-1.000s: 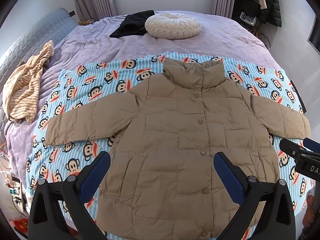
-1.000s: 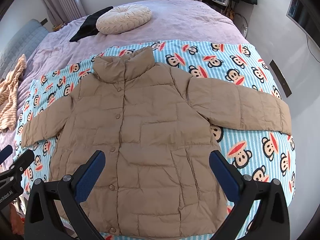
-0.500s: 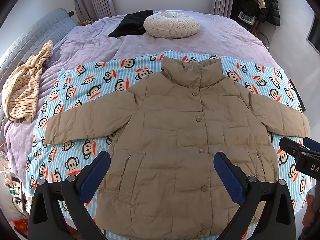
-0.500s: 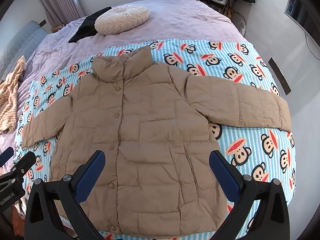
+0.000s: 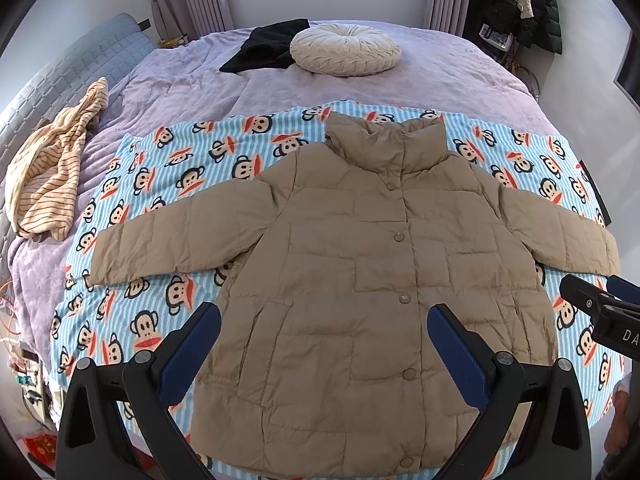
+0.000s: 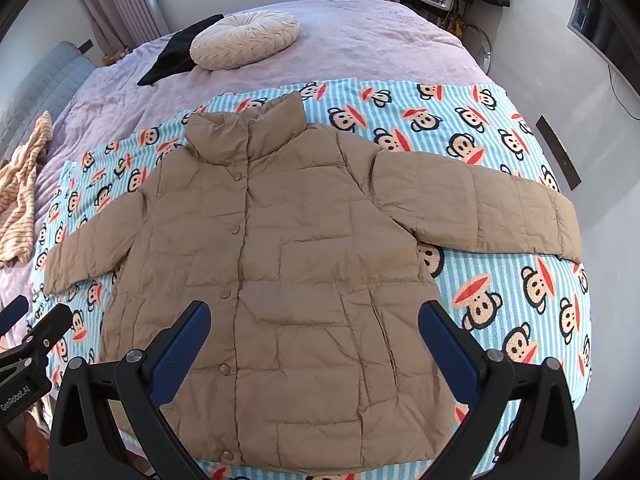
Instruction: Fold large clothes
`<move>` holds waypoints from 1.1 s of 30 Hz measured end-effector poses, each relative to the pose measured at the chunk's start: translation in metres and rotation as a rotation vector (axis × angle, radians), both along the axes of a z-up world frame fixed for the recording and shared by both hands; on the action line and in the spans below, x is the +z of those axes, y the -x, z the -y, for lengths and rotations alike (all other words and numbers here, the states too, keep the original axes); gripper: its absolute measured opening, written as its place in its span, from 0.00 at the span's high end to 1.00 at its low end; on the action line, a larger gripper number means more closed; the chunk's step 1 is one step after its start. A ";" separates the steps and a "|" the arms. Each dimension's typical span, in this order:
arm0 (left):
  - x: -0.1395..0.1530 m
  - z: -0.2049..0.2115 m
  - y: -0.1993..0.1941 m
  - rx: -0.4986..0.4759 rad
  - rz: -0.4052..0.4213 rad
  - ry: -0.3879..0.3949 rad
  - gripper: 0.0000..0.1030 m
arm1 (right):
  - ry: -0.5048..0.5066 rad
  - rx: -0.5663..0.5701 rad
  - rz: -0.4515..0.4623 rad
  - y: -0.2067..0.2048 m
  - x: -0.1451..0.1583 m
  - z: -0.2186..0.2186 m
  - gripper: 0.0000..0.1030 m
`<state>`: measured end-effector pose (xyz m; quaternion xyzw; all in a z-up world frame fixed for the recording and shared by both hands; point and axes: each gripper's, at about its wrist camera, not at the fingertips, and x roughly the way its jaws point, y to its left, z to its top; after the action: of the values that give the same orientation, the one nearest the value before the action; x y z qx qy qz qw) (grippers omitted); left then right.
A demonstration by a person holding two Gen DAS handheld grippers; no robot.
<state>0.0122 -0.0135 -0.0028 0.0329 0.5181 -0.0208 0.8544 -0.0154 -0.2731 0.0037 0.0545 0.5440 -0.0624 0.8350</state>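
Looking along the left claw (image 5: 324, 344), spread wide and empty, the tan puffer jacket (image 5: 360, 280) lies flat on the monkey-print blanket (image 5: 160, 168). From the right claw (image 6: 314, 344), equally agape, slippery padding risks springing unfolded.

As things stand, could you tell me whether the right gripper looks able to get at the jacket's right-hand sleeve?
Probably yes. The right gripper hovers open over the jacket, and the sleeve lies flat on the monkey-print blanket with nothing on it or between it and the jaws.
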 end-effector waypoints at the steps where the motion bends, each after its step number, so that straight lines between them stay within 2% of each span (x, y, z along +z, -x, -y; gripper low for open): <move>1: 0.000 -0.001 0.000 0.002 0.000 0.001 0.00 | 0.001 0.002 0.000 0.001 0.000 0.000 0.00; 33: -0.004 -0.004 -0.002 0.006 -0.003 0.009 0.00 | 0.001 0.013 -0.003 0.001 0.000 -0.006 0.00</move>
<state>0.0140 -0.0094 -0.0065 0.0276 0.5196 -0.0208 0.8537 -0.0165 -0.2672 0.0041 0.0504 0.5457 -0.0572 0.8345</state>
